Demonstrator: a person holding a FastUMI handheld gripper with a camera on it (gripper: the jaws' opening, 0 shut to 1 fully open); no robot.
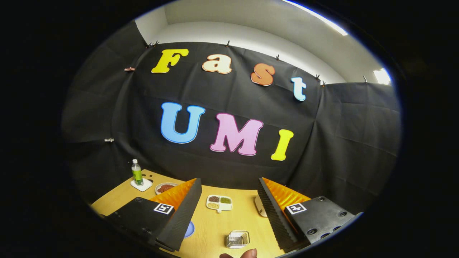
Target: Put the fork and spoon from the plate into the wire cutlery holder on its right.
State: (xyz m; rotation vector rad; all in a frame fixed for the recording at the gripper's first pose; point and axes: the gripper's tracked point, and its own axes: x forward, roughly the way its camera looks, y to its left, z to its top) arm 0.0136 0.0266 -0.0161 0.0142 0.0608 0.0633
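Note:
My gripper (pixel 228 182) is open and held high over a wooden table (pixel 215 222), with nothing between its fingers. A wire cutlery holder (pixel 237 239) stands on the table below the gap, nearer the right finger. A sliver of a blue plate (pixel 189 229) peeks out from behind the left finger (pixel 179 211), which covers most of it. The holder lies to the right of that plate.
A white divided dish (pixel 219 202) with small fillings sits between the fingers, farther off. At the far left are a green-labelled bottle (pixel 137 172) on a white coaster and a small plate of red food (pixel 165 187). A white object (pixel 261 207) lies by the right finger. A fingertip (pixel 248 253) shows nearest me.

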